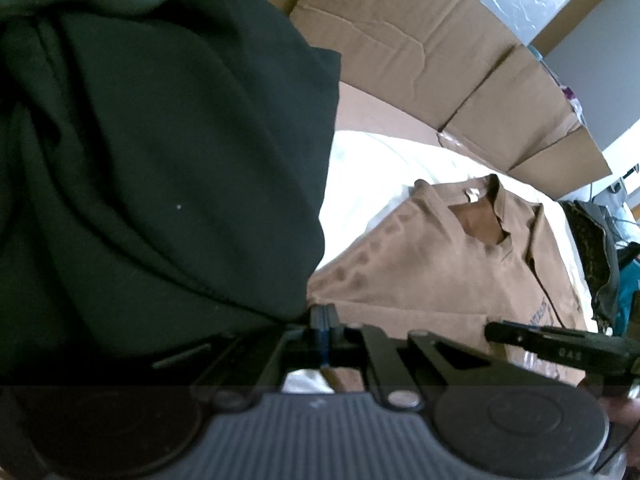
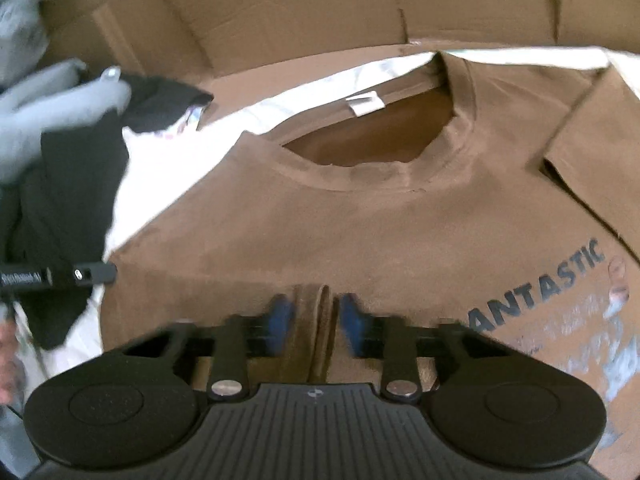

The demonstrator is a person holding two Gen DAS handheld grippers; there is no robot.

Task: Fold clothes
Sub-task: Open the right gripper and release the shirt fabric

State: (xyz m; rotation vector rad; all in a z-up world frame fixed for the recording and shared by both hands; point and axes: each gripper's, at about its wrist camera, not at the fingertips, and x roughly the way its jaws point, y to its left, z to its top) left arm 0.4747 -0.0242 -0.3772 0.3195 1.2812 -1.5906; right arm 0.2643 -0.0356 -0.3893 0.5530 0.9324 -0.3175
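The folding looks barely begun. The brown T-shirt [image 2: 360, 216] lies spread face up on a white sheet [image 2: 168, 160], its neckline and white label ahead of the right gripper [image 2: 314, 320] and its printed lettering off to that gripper's right; one sleeve seems turned in at the far right, though I cannot be sure that counts as a fold. The body is otherwise flat and open, so by my reading nearly all the folds remain to be made. The right gripper sits low on the shirt's front with a narrow pinch of brown cloth standing up between its blue pads [image 2: 280, 316]; the jaws are nearly together, and they look closed on that ridge of fabric, though motion blur keeps me from seeing the contact cleanly. The left gripper [image 1: 324, 320] has its jaws pressed together. A dark green garment [image 1: 160, 152] hangs in heavy folds up and to its left, filling that side of its view, and its lower edge comes right down to the fingertips; whether cloth is truly caught there I cannot tell. From the left gripper, the brown T-shirt lies ahead and to the right, with cardboard boxes [image 1: 420, 48] beyond it. The dark garment is bunched and not yet folded.
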